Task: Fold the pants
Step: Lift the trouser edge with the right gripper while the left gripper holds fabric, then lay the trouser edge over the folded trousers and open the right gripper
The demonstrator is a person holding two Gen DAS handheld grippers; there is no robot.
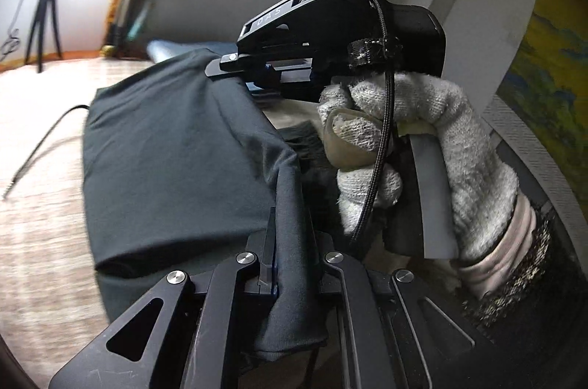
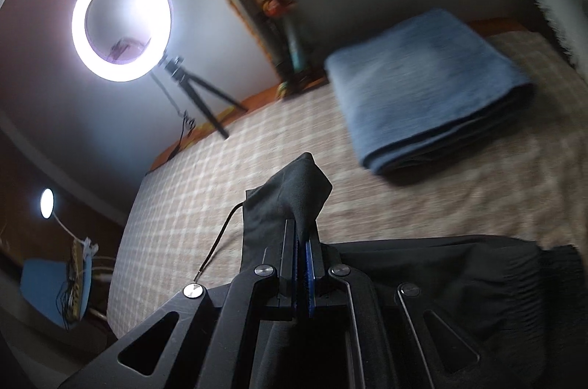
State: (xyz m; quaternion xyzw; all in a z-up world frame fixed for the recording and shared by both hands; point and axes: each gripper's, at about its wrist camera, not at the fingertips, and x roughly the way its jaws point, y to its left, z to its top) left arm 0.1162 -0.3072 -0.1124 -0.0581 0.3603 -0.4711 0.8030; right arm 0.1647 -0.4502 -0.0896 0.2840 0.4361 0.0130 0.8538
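Observation:
The dark pants point(image 1: 172, 153) lie partly folded on the checked bed cover point(image 1: 40, 205). My left gripper point(image 1: 290, 234) is shut on an edge of the pants, with cloth bunched between its fingers. My right gripper point(image 1: 253, 65), held by a gloved hand point(image 1: 415, 139), shows in the left wrist view at the far edge of the pants, shut on the cloth. In the right wrist view my right gripper point(image 2: 303, 234) is shut on a corner of the pants point(image 2: 294, 190), which sticks up past the fingertips. More pants fabric with a ribbed band point(image 2: 477, 286) lies to the right.
A folded blue towel point(image 2: 426, 87) lies on the bed cover point(image 2: 220, 175) ahead of the right gripper. A ring light point(image 2: 121, 21) on a tripod point(image 2: 205, 95) stands at the bed's far edge. A thin black cable point(image 2: 217, 242) lies on the cover beside the pants.

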